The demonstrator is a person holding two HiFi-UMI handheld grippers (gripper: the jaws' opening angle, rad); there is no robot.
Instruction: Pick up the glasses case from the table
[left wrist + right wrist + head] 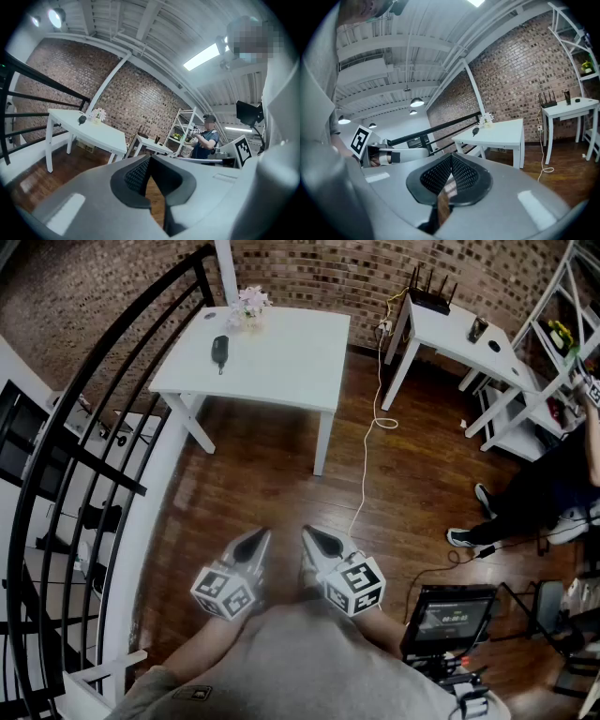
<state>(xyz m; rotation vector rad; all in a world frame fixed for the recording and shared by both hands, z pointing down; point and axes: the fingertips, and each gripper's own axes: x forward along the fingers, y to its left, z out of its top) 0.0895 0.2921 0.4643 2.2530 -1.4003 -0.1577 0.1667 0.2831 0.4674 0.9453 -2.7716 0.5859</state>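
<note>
A dark glasses case [220, 350] lies near the left end of a white table [281, 362] far ahead of me, beside a small pot of pale flowers [250, 306]. In the left gripper view the glasses case [82, 120] is a small dark shape on the distant table [103, 133]; the right gripper view shows the glasses case [476, 131] on the table [501, 132] too. My left gripper [255, 542] and right gripper [315, 538] hover side by side close to my body, well short of the table. Both are shut with nothing between their tips.
A black curved railing [84, 456] runs along the left. A white cable [367, 446] trails across the wooden floor toward a second white table [459, 334] with a router. A person [534, 493] sits at the right near white shelving [553, 343]. A monitor [448, 617] stands at my lower right.
</note>
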